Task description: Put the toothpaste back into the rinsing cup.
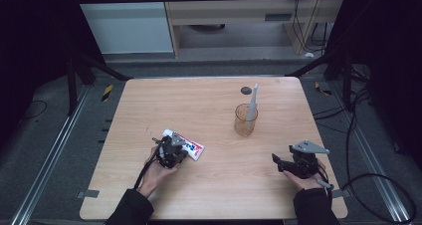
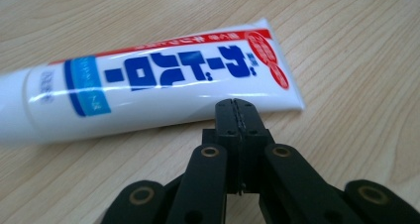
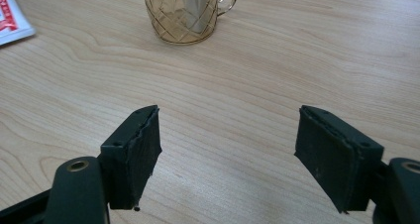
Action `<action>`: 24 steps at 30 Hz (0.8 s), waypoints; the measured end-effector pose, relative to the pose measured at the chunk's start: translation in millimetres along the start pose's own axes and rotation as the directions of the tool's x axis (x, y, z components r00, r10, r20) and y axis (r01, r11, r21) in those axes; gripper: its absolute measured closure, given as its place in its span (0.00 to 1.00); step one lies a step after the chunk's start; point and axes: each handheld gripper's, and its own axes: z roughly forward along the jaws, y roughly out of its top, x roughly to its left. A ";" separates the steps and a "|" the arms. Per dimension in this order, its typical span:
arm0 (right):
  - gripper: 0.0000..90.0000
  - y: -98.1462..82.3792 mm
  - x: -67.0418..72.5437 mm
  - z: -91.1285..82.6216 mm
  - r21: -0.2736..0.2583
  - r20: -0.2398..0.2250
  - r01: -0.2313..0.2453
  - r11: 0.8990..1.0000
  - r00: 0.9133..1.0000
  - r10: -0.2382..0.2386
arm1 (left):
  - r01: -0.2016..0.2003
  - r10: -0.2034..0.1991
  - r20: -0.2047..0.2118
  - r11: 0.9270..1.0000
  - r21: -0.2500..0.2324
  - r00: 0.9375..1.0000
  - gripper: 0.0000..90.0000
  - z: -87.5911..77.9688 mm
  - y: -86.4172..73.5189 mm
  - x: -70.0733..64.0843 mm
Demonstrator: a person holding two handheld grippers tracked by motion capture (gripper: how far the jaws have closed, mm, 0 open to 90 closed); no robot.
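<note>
Toothpaste tube [image 2: 148, 85] white with red band and blue Japanese lettering, near table [image 1: 209, 195] front-left edge, left gripper [image 2: 236, 110] pressed together empty beside it, right gripper [image 3: 228, 154] spread, amber glass mug [image 3: 185, 13] beyond

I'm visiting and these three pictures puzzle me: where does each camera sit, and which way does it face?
High view: above the person's side, facing forward and down on the table; forearms, left gripper, right gripper.
Left gripper view: rides the left gripper, jaws closed, beside the toothpaste tube.
Right gripper view: rides the right gripper, jaws apart, facing the amber cup.
Shared: tube and cup also show from above.
</note>
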 end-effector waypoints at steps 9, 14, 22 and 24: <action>0.28 -0.8 -0.7 1.2 0.000 0.005 0.007 1.000 1.000 -0.007 | -0.029 0.028 -0.015 0.999 -0.028 0.999 0.99 16.5 17.7 -7.6; 0.28 -1.0 -0.9 1.5 0.000 0.006 0.012 1.000 1.000 -0.012 | -0.022 0.021 -0.023 0.999 -0.048 1.000 0.99 20.3 18.6 -5.4; 0.28 -1.6 0.0 1.8 0.005 0.008 0.012 1.000 1.000 -0.012 | -0.002 0.001 -0.018 0.998 -0.066 1.000 0.99 16.2 18.0 0.1; 0.28 -2.0 -0.3 1.9 0.006 0.008 0.008 1.000 1.000 -0.008 | -0.004 0.003 -0.018 0.997 -0.081 1.000 0.99 8.8 18.0 1.1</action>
